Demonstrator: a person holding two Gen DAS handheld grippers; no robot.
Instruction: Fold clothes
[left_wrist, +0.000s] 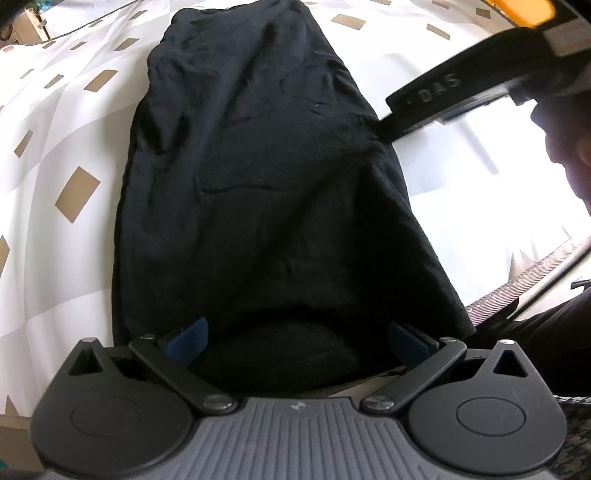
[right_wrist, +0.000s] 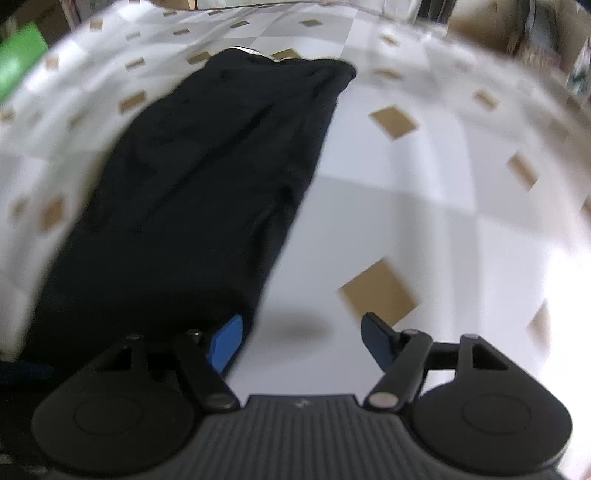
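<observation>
A black garment (left_wrist: 258, 177) lies folded into a long strip on a white bedsheet (left_wrist: 66, 147) printed with tan rectangles. My left gripper (left_wrist: 297, 339) stands open over the strip's near end, and the cloth's edge runs between its blue pads (left_wrist: 188, 339) without being pinched. My right gripper (right_wrist: 301, 341) is open too, with only bare sheet between its fingers. Its left pad (right_wrist: 225, 343) sits at the right edge of the garment (right_wrist: 207, 177). In the left wrist view, one black finger (left_wrist: 424, 99) of the right gripper reaches in beside the garment's right side.
A person's dark shape (left_wrist: 565, 155) fills the right edge of the left wrist view. Below it runs the bed's edge with a grey strap (left_wrist: 535, 277). A green object (right_wrist: 18, 66) and blurred clutter (right_wrist: 535, 33) lie beyond the sheet.
</observation>
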